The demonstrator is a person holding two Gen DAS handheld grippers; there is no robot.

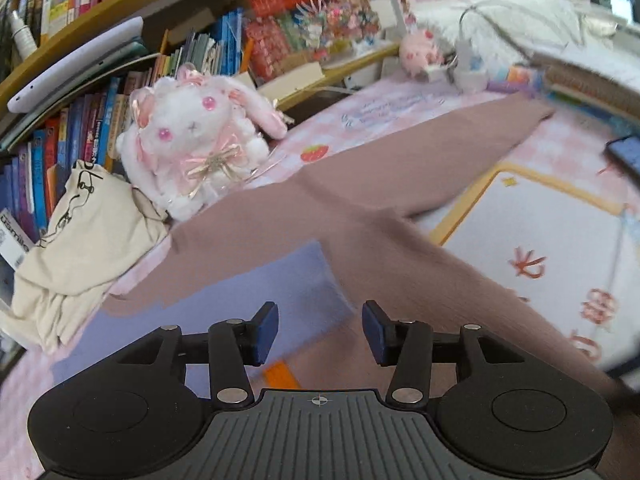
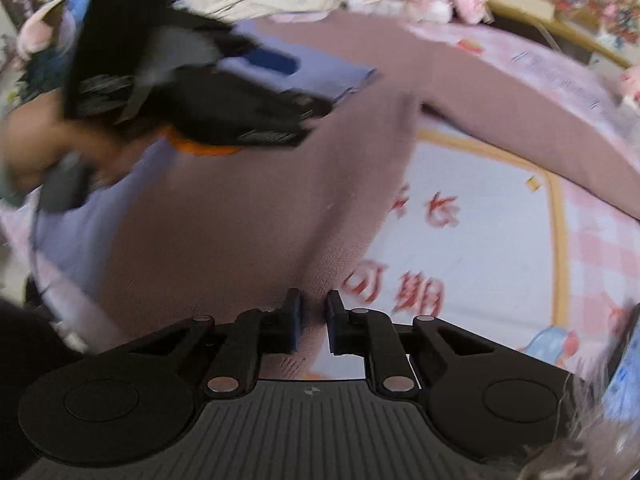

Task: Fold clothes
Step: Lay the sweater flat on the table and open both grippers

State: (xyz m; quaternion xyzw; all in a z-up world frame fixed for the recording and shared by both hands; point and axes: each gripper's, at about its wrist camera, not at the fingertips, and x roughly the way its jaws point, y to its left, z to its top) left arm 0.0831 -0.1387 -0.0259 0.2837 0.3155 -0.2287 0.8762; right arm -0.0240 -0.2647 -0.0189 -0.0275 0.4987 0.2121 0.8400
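A mauve long-sleeved garment lies spread on a pink patterned mat, one sleeve reaching to the far right. A lavender cloth shows beneath its body. My left gripper hovers open over the garment's lower part, with nothing between its blue pads. In the right wrist view the garment fills the middle, and my right gripper is shut on a fold at its near edge. The left gripper, held by a hand, appears blurred at the upper left.
A white and pink plush rabbit and a crumpled beige cloth bag sit at the garment's left, in front of a bookshelf. A phone lies on the mat at the right. Cables and small toys crowd the far edge.
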